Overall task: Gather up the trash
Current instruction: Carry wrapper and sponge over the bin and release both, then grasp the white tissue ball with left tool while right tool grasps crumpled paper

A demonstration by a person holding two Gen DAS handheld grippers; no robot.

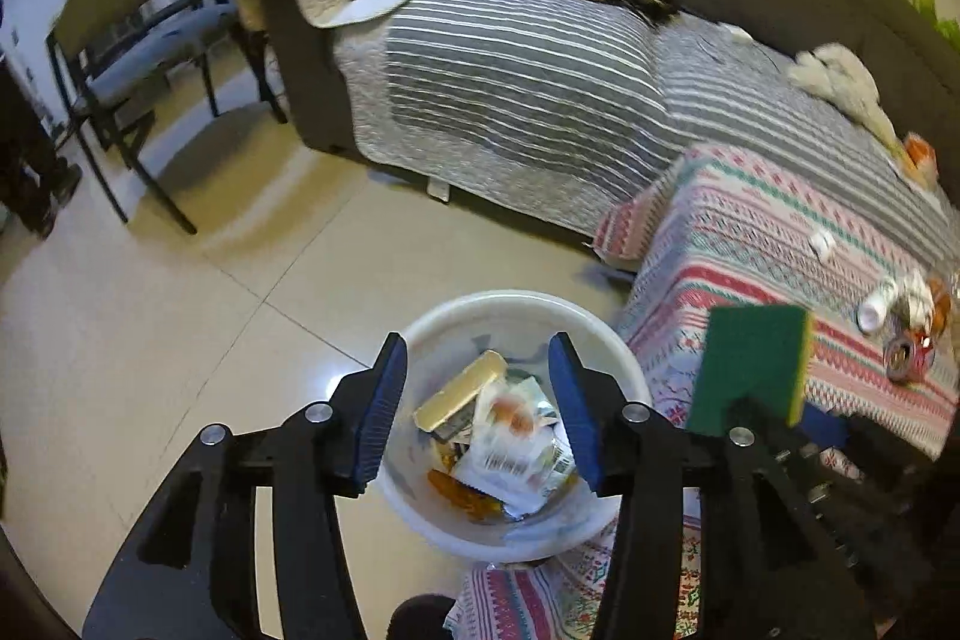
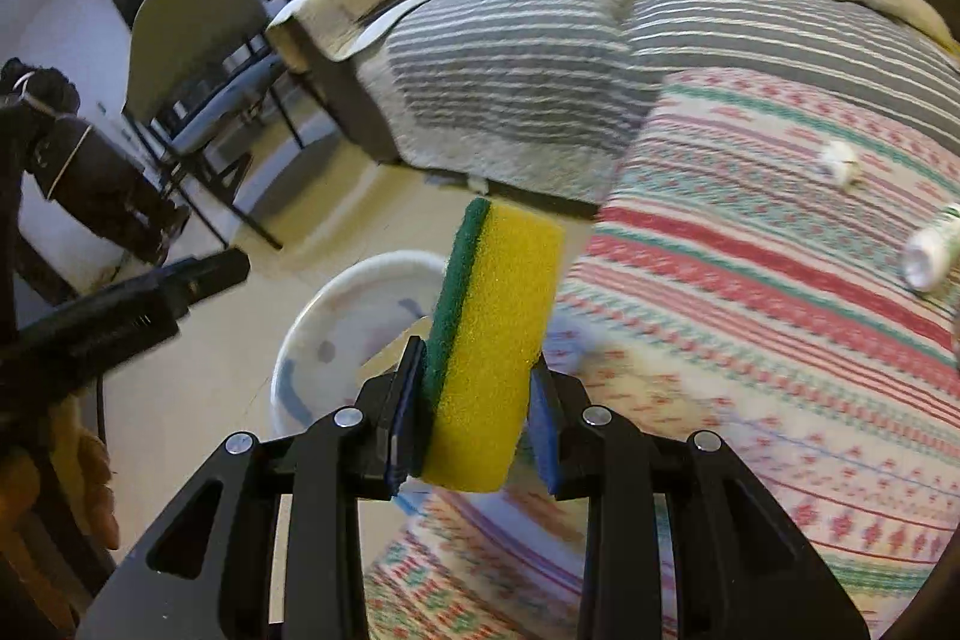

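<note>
A white bin [image 1: 606, 340] stands on the floor beside a low table with a patterned cloth [image 1: 750, 244]. Wrappers and packets [image 1: 510, 436] lie in the bin. My left gripper [image 1: 477, 409] is open and empty right above the bin. My right gripper [image 2: 474, 418] is shut on a yellow sponge with a green scouring side [image 2: 492, 328], held above the table's edge next to the bin [image 2: 336, 304]. The sponge also shows in the left wrist view [image 1: 750, 358]. A white bottle [image 2: 930, 250], a crumpled paper [image 2: 840, 160] and a can [image 1: 909, 355] lie on the cloth.
A sofa with a grey striped cover [image 1: 510, 82] runs behind the table, with clothes and a white cloth [image 1: 840, 79] on it. A chair [image 1: 144, 16] stands on the tiled floor at the left. The left gripper's body [image 2: 114, 310] shows at the left of the right wrist view.
</note>
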